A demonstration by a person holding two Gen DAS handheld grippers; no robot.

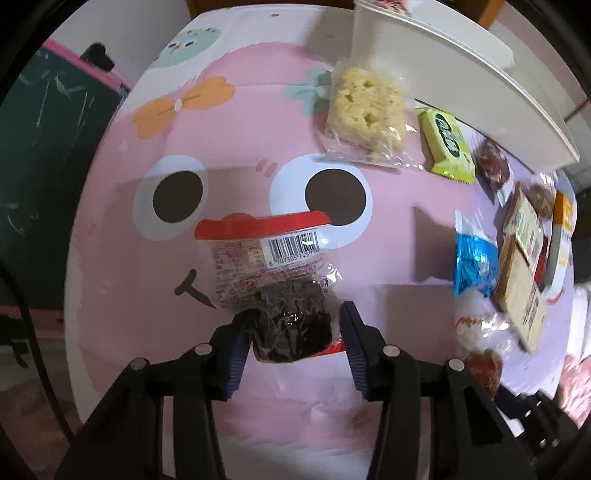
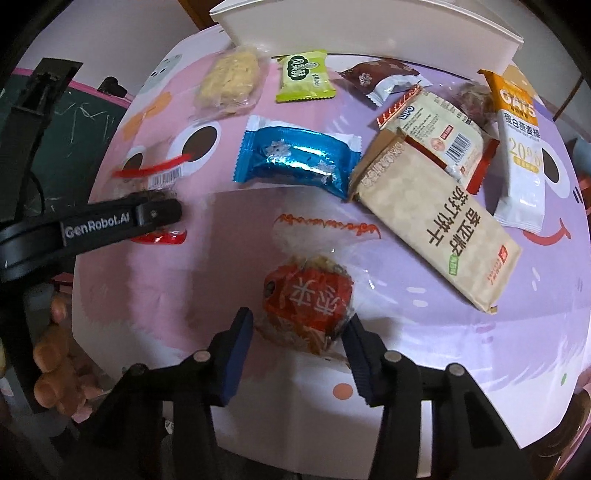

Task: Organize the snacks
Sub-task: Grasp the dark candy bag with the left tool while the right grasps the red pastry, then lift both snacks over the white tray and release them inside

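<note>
A dark brown cake in a clear wrapper with a red edge and a barcode [image 1: 291, 325] lies on the pink cartoon mat [image 1: 240, 129]. My left gripper [image 1: 295, 312] points down over it, and its blue pads sit against both sides of the cake. In the right wrist view, one finger [image 2: 155, 214] of that gripper shows at the left over the same packet. A red-and-orange wrapped snack [image 2: 308, 299] lies near the mat's front. My right gripper [image 2: 299, 315] is closed on it, with a pad touching each side.
A white bin [image 2: 369, 33] stands at the back edge. Before it lie a yellow crisp cake [image 2: 229, 81], a green packet [image 2: 304, 75], a brown packet [image 2: 380, 79], a blue foil packet [image 2: 295, 158], a beige cracker pack [image 2: 436, 218] and an oat bar [image 2: 521, 147]. A person's hand [image 2: 55, 369] shows low at the left.
</note>
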